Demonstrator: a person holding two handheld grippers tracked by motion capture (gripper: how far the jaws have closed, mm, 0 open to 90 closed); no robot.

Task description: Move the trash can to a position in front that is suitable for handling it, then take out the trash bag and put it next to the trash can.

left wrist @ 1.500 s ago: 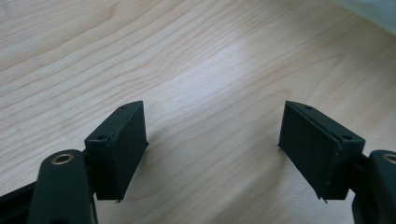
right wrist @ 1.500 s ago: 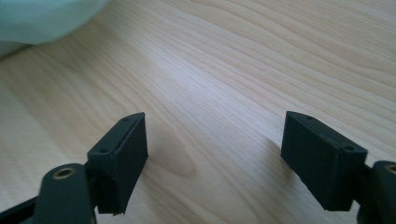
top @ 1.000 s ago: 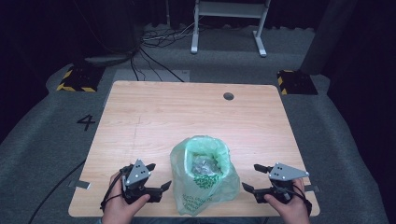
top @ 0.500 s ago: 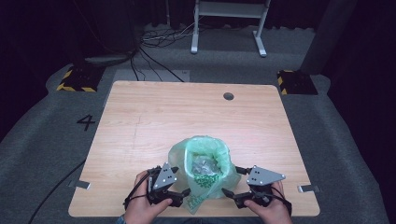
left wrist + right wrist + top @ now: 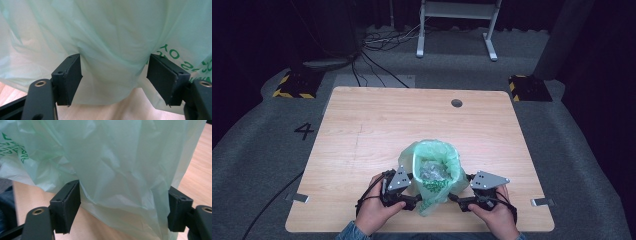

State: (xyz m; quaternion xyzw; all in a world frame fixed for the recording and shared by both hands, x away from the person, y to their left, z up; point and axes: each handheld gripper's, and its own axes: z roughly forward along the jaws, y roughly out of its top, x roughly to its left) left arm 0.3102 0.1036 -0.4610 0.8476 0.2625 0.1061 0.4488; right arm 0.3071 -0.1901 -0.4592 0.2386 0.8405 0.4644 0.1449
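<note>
A pale green plastic bag (image 5: pixel 434 186) with green print stands open near the table's front edge, with crumpled clear stuff (image 5: pixel 431 170) inside. My left gripper (image 5: pixel 413 190) is against its left side and my right gripper (image 5: pixel 457 189) against its right side. In the left gripper view the bag's film (image 5: pixel 112 37) bulges between the wide-apart jaws of my left gripper (image 5: pixel 113 77). The right gripper view shows a fold of the bag (image 5: pixel 112 157) between the jaws of my right gripper (image 5: pixel 123 202). Both pairs of jaws have just been closing, and I cannot see either pair pinching the film.
The wooden table (image 5: pixel 377 120) has a small round hole (image 5: pixel 456 103) near its far edge. Metal clips (image 5: pixel 542 202) stick out at the front corners. Grey carpet marked with a 4 (image 5: pixel 304 131) surrounds the table; a white stand (image 5: pixel 457 10) and cables lie beyond it.
Both hands have come inward from the table's front corners to the bag's two sides. The bag's film now lies between each pair of jaws.
</note>
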